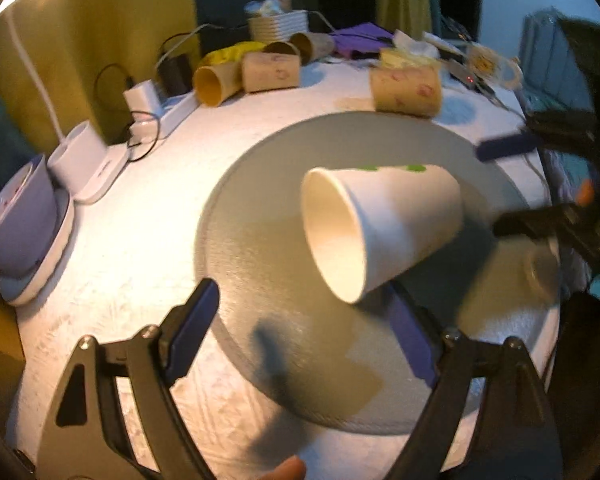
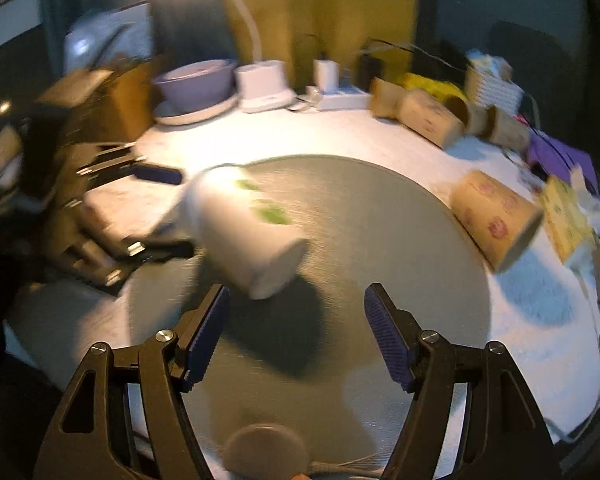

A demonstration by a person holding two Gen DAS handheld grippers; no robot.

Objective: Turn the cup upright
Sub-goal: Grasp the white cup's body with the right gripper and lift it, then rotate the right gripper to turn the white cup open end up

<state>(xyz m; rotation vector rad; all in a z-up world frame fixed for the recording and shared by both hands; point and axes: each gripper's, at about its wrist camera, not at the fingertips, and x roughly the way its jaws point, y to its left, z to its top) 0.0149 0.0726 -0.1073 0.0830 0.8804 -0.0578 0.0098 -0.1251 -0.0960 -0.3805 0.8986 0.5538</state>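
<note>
A white paper cup point(image 1: 380, 228) with green marks lies tilted on its side over a round grey mat point(image 1: 260, 264). In the left wrist view its mouth faces me, close to my right finger pad. My left gripper point(image 1: 304, 312) is open, with the cup just beyond its tips. In the right wrist view the cup point(image 2: 244, 232) shows its base end toward me, blurred. My right gripper point(image 2: 296, 308) is open and empty, with the cup just ahead of its left pad. The left gripper also shows in the right wrist view point(image 2: 168, 208), its fingers either side of the cup's mouth end.
Several brown paper cups point(image 1: 406, 90) lie on their sides along the table's far edge. A lamp base point(image 1: 84, 160), a purple bowl point(image 1: 16, 216) on a plate, chargers and cables stand at the left. A small round lid point(image 2: 266, 452) lies near me.
</note>
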